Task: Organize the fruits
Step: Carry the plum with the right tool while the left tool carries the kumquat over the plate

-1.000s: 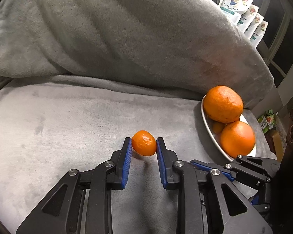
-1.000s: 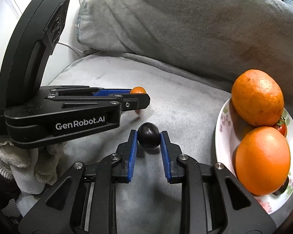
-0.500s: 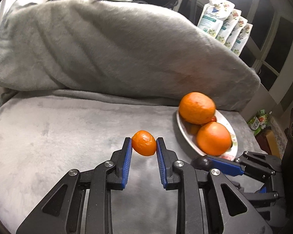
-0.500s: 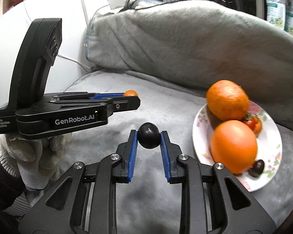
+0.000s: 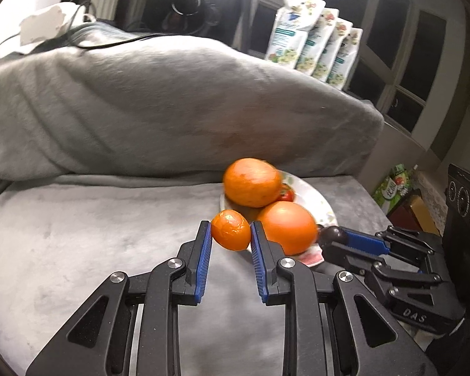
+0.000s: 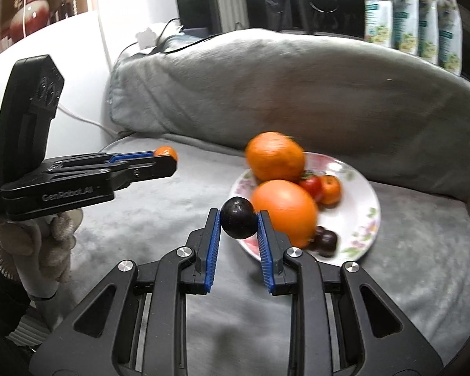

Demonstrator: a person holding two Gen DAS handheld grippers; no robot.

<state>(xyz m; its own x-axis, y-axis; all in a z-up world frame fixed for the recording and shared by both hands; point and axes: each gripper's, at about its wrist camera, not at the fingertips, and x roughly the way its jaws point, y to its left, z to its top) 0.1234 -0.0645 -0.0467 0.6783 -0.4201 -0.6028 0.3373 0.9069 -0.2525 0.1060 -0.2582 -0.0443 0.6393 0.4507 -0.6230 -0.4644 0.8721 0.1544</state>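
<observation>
- My left tool (image 5: 231, 235) pinches a small, wrinkled tangerine (image 5: 231, 229), lifted above the grey blanket (image 5: 78, 235) just short of the plate (image 5: 324, 205).
- My right tool (image 6: 238, 224) pinches a dark, glossy plum (image 6: 238, 221) at the plate's near rim.
- Only the right view shows my gloved hand (image 6: 31, 250) and the plate's tomato (image 6: 311, 185) and dark fruit (image 6: 325, 239) behind two big oranges (image 6: 284, 211).

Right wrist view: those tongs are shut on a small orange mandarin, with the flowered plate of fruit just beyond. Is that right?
Not quite. In the right wrist view the right tongs are shut on a dark plum, not a mandarin. The flowered plate of fruit does lie just beyond.
</observation>
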